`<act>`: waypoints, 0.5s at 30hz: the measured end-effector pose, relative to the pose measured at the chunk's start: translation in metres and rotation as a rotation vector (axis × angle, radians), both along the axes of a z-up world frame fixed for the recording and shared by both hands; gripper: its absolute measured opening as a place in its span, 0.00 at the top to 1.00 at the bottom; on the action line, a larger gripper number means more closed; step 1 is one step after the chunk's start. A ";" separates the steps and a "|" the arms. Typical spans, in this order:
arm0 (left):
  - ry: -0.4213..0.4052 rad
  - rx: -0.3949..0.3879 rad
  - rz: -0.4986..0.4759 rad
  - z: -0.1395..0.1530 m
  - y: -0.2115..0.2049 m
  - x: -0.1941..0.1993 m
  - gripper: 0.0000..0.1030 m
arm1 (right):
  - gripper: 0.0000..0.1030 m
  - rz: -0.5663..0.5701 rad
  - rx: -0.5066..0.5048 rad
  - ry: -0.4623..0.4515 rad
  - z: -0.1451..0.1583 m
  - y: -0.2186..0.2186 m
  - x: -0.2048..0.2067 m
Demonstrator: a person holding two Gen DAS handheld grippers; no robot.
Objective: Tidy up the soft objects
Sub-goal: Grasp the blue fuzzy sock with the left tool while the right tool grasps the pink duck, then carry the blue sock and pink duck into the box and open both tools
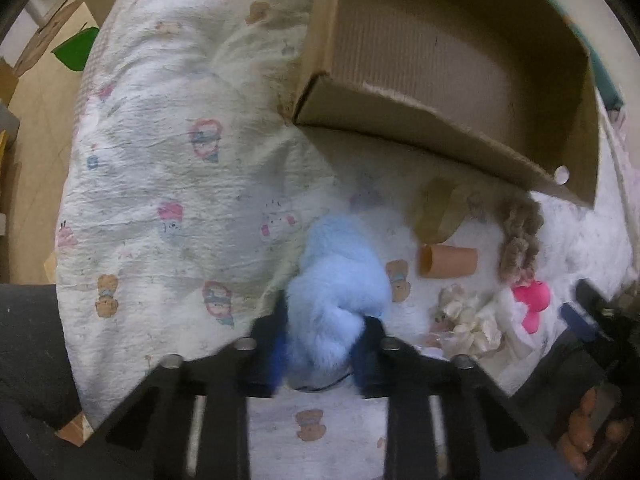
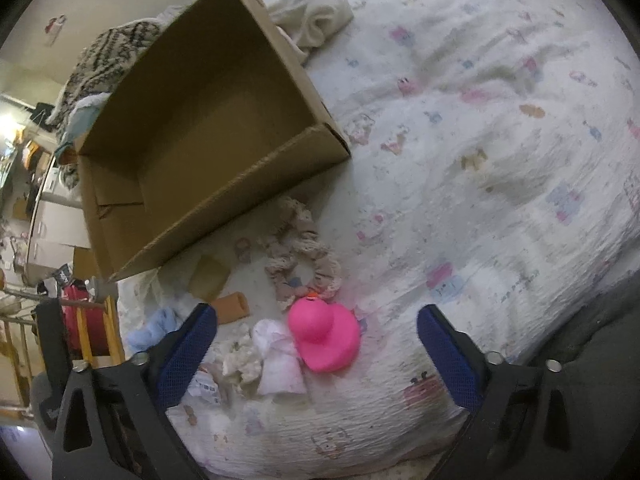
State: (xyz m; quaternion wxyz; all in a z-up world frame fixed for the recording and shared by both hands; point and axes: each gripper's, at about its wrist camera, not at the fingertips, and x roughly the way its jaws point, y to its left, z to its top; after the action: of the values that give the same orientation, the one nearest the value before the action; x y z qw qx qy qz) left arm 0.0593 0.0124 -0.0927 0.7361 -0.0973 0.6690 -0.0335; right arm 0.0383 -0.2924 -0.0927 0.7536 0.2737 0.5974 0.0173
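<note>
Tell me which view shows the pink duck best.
The right wrist view: the pink duck lies whole and unobstructed on the bedspread, between the open fingers. The left wrist view catches it only small and blurred near the right edge.

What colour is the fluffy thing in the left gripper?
Light blue fluffy item, held in the left gripper; clearest in the left wrist view.

A home bedroom: cartoon-print bedsheet [image 2: 480, 160], rumpled blanket [image 2: 108, 56], cardboard box [image 2: 224, 184].

One cardboard box [image 2: 208, 136], two scrunchies — blue [image 1: 340, 292], beige [image 2: 304, 256] — one pink duck [image 2: 324, 334].
</note>
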 end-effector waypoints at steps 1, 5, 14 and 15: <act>-0.013 -0.002 -0.002 0.002 0.001 -0.002 0.87 | 0.18 0.007 0.014 0.023 -0.005 0.001 0.001; -0.086 0.000 0.008 0.028 0.008 -0.010 0.89 | 0.26 0.023 -0.001 0.067 -0.016 0.006 0.005; -0.259 0.066 0.023 0.069 0.017 -0.013 0.89 | 0.56 0.079 -0.098 0.091 -0.024 0.026 0.010; -0.260 0.065 0.026 0.068 0.016 -0.014 0.89 | 0.56 0.080 -0.111 0.071 -0.019 0.027 0.008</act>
State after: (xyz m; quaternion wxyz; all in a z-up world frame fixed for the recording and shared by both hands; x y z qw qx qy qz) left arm 0.0458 0.0287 -0.0249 0.8198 -0.0769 0.5673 -0.0148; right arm 0.0461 -0.2658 -0.1121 0.7448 0.2077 0.6341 0.0048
